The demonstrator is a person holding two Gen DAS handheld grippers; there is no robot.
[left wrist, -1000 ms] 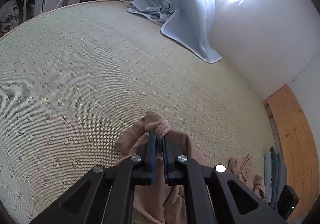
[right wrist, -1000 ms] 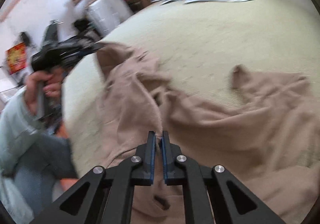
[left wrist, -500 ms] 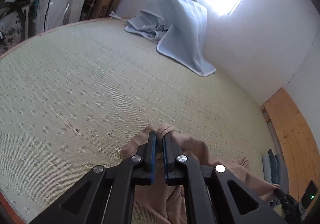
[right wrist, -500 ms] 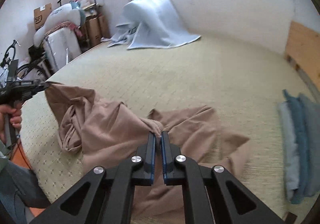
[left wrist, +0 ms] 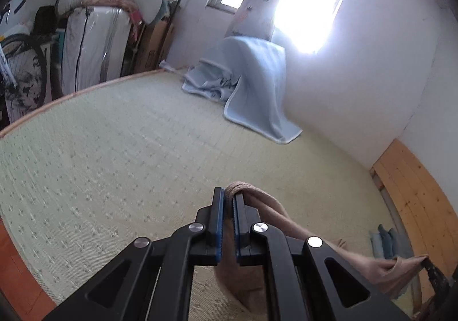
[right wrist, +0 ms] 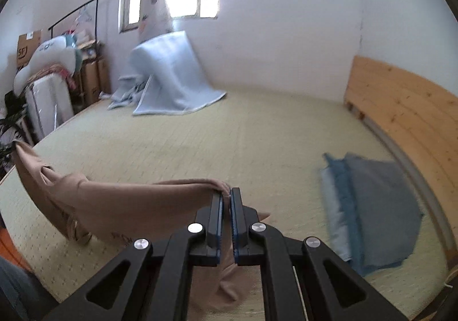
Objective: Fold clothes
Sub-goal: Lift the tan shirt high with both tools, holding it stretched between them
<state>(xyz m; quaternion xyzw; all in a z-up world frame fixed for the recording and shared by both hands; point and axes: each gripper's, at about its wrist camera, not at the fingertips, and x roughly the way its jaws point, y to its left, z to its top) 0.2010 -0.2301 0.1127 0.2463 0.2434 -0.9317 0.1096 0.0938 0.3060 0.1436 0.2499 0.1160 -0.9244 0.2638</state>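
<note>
Now each claw, left claw point(left wrist: 228, 200) and right claw point(right wrist: 226, 199), pinches one end of the brown shirt point(right wrist: 120, 200), stretched sideways between them above the mat point(right wrist: 257, 143).

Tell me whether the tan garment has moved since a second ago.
Yes. In the right wrist view the tan garment, earlier bunched on the woven mat, now hangs lifted and stretched between both grippers, with only its lower part touching the mat.

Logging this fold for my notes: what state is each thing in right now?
Left tongs: shut on the tan garment.
Right tongs: shut on the tan garment.
Tan garment: lifted, stretched between both tongs, lower part trailing on the mat.
Blue clothes: lying flat on the mat.
Light blue blanket: draped, crumpled.
</note>
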